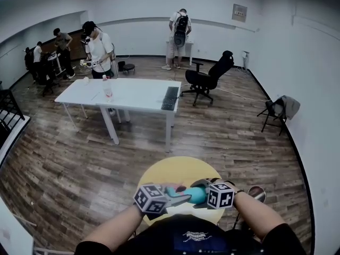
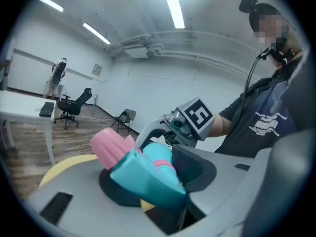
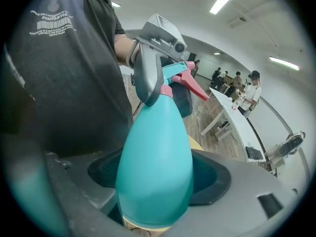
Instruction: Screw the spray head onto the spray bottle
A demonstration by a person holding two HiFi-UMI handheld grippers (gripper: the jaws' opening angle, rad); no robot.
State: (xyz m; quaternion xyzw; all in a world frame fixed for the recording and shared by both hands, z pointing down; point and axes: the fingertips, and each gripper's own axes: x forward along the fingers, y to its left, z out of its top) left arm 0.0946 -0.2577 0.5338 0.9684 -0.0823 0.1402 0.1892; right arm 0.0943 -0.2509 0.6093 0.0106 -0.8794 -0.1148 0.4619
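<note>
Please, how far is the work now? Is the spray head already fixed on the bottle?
Done: the spray head sits on the neck of the spray bottle. In hand: the right gripper clamps the bottle, and the left gripper grips the head. Left: turning it tight; whether the thread is fully seated cannot be seen.

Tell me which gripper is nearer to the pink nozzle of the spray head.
Left. The left gripper clamps the spray head behind the pink nozzle; the right gripper holds the bottle at its wide body.
</note>
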